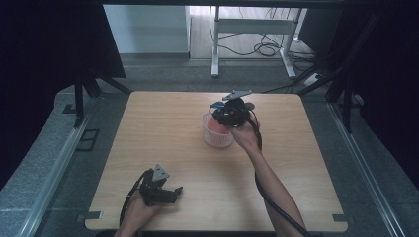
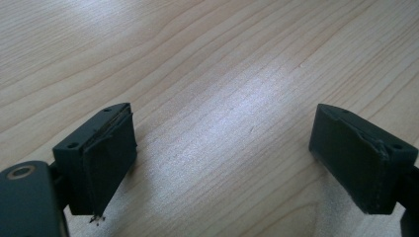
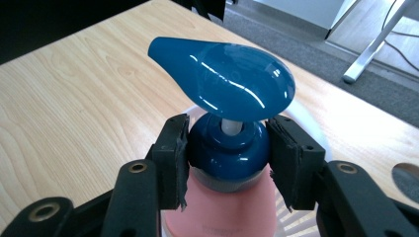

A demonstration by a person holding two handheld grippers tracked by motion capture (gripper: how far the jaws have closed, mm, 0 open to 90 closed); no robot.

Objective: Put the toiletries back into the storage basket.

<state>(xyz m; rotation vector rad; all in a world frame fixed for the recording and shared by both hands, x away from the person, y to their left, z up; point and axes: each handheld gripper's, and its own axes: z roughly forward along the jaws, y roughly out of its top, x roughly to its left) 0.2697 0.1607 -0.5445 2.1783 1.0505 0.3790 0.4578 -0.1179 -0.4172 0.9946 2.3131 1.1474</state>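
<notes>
Wood-grain table (image 1: 163, 143) lies bare around the left gripper (image 1: 174, 193), lower left, jaws spread wide over nothing. Right of centre, the right gripper (image 3: 228, 153) clamps the glossy blue collar of a pink pump bottle (image 3: 222, 207) standing in a white ribbed basket (image 1: 217, 138), well clear of the edges.

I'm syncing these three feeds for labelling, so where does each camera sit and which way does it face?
High view: above the near edge, looking forward and down on the table; both forearms and grippers show.
Left gripper view: rides the left gripper, facing bare wood between open jaws.
Right gripper view: rides the right gripper, clamped on the pump bottle.
High and right gripper views share the bottle and the white basket.
</notes>
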